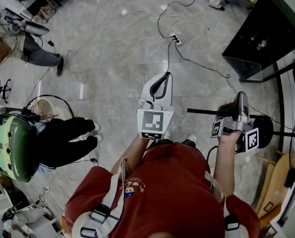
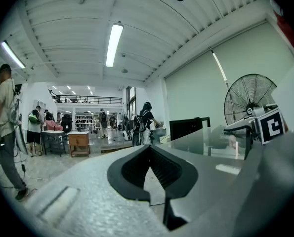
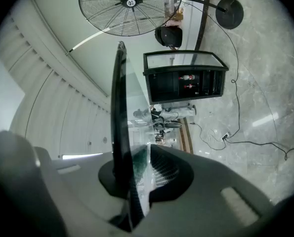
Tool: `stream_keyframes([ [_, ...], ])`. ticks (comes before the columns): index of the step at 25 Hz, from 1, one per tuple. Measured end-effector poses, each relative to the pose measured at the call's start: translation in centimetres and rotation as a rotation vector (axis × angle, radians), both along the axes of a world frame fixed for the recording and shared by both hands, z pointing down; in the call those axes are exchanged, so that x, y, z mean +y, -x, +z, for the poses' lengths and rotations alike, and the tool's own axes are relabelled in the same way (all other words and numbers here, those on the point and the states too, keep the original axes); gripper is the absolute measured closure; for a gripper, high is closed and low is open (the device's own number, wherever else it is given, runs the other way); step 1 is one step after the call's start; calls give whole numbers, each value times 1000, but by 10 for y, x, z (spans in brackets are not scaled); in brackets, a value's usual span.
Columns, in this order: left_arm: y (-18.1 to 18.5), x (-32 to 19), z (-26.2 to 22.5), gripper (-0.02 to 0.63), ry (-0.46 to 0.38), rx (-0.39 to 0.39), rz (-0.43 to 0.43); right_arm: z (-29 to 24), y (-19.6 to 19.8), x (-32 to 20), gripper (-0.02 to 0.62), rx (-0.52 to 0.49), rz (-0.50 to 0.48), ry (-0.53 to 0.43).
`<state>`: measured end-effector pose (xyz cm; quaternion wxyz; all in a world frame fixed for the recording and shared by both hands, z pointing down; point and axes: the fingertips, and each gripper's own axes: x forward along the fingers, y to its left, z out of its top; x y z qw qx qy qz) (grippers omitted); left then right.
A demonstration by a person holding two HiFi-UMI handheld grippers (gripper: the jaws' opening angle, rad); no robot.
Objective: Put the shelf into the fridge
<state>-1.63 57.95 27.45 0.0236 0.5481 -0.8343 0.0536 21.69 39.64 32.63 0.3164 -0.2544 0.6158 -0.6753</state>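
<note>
One glass shelf (image 3: 118, 107) (nearly see-through) sits clamped between right gripper (image 3: 138, 154) jaws.

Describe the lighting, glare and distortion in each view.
Head view: fisheye bends the floor at the edges, with even light and a soft sheen. Left gripper view: the ceiling lamp glares, straight lines curve, and the left gripper looks soft close up. Right gripper view: the picture is rolled sideways, the glass shelf shows reflections, and the corners are dark.

Grey marble floor (image 1: 112, 58). White power strip (image 1: 176, 39) lies on it, black cables trailing off. Standing fan (image 3: 129, 6) upright at right. Person in black trousers (image 1: 68, 138) at left, beside a green rounded object (image 1: 13, 148). Ceiling strip light (image 2: 113, 45) lit.
</note>
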Motion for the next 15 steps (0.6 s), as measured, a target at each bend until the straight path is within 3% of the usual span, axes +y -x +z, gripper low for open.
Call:
stream_keyframes([
  [4, 13, 8, 4, 600, 4, 21, 8, 2, 9, 11, 572, -2, 11, 15],
  [8, 34, 15, 3, 600, 65, -4, 26, -4, 24, 21, 574, 3, 33, 28],
  [11, 48, 17, -1, 600, 30, 42, 49, -9, 34, 31, 572, 7, 57, 39],
  [15, 37, 21, 18, 600, 10, 46, 66, 11, 18, 40, 574, -1, 73, 32],
])
